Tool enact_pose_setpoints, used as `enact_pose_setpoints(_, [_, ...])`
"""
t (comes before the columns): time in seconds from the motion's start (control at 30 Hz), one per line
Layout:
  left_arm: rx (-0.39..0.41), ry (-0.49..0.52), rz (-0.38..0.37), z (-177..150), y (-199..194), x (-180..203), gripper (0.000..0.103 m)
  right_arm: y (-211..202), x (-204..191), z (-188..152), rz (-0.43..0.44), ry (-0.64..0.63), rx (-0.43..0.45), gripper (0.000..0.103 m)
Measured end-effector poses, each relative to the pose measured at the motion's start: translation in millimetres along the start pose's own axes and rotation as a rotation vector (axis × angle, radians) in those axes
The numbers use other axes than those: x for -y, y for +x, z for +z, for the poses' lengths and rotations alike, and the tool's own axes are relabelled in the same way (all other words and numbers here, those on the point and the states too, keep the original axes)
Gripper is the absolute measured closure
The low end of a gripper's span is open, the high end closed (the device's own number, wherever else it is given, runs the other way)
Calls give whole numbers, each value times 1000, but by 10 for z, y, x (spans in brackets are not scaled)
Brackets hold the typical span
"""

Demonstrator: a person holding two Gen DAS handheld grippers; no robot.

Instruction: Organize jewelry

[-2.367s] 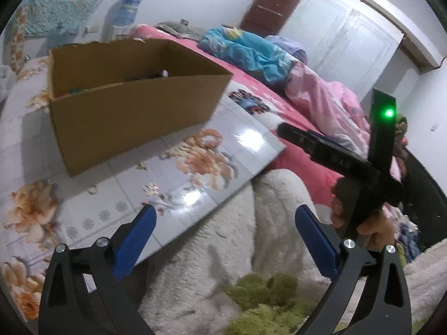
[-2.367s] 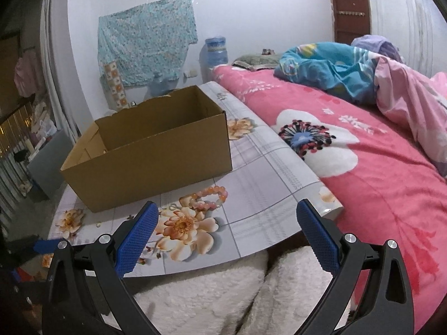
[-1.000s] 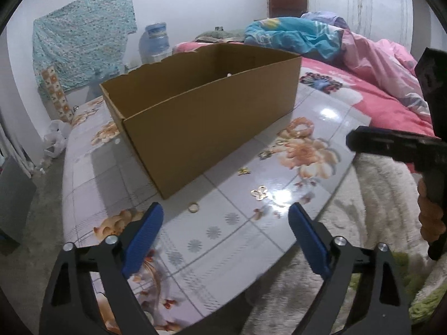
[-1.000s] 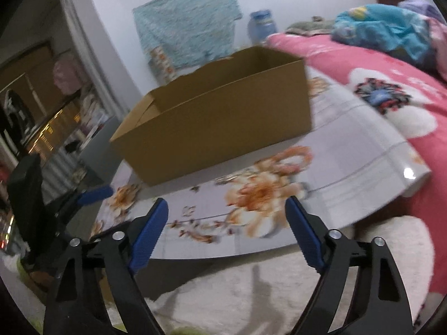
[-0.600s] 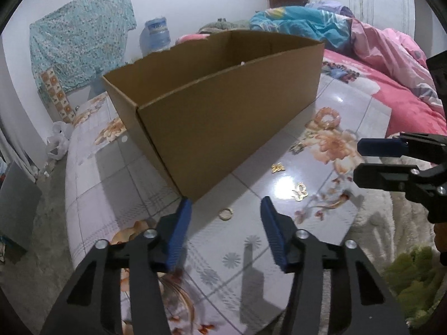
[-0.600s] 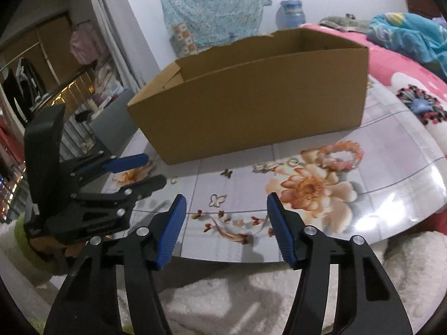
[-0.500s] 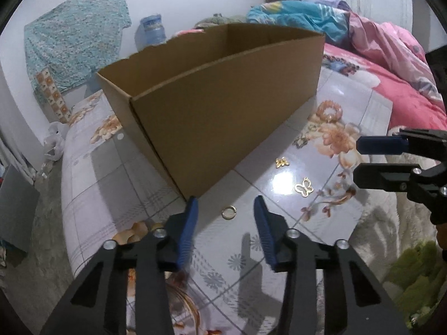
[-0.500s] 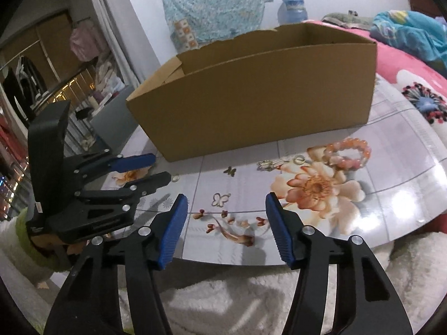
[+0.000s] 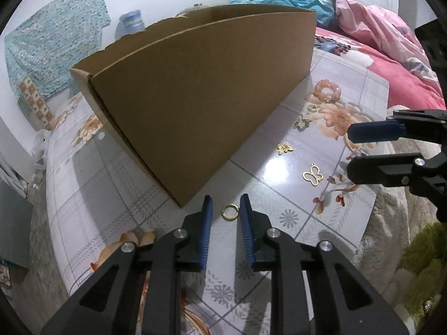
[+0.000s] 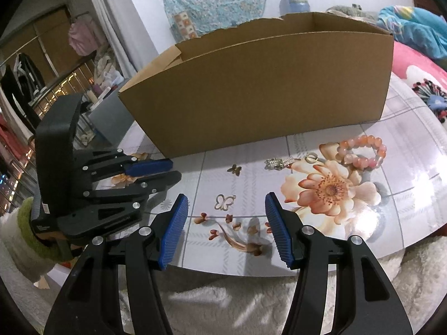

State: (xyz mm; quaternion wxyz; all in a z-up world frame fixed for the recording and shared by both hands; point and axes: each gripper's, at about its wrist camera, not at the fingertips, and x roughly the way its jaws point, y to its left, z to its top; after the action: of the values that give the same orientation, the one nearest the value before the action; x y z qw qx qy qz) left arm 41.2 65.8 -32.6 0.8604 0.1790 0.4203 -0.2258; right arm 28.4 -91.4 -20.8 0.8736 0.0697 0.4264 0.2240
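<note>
you're early in the job: every piece in view lies loose on the counter (image 9: 117,184) in front of the cardboard box (image 9: 201,89), whose inside is hidden. your left gripper (image 9: 226,206) has its fingers narrowed around the gold ring (image 9: 230,212) by the box's near corner, not yet pinching. your right gripper (image 10: 226,217) hovers fingers spread near the butterfly charm (image 10: 223,201); the bead bracelet (image 10: 363,152) waits toward the right edge.
</note>
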Motion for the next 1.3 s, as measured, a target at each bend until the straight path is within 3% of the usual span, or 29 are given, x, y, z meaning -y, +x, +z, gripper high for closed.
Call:
enact_pose_setpoints(0.1, [3, 15, -14, -8, -7, 21, 91, 14, 4, 4, -3, 4, -2, 49])
enact_pose_setpoints(0.53, [32, 4, -16, -17, -62, 6, 92, 161, -97, 41, -29, -40, -16, 55])
enact_pose_setpoints(0.9, [47, -24, -26, -21, -108, -27, 92, 420, -275, 45, -92, -170, -46, 73])
enact_pose_setpoints(1.13, [47, -29, -28, -30, -112, -49, 92, 477, -406, 18, -128, -329, -59, 75])
enact_pose_setpoints(1.23, [47, -30, -28, -32, -110, -47, 92, 498, -422, 46, -106, -361, -80, 88])
enact_pose_setpoints(1.3, [47, -30, -29, -32, -111, -48, 92, 506, -416, 63, -98, -367, -86, 88])
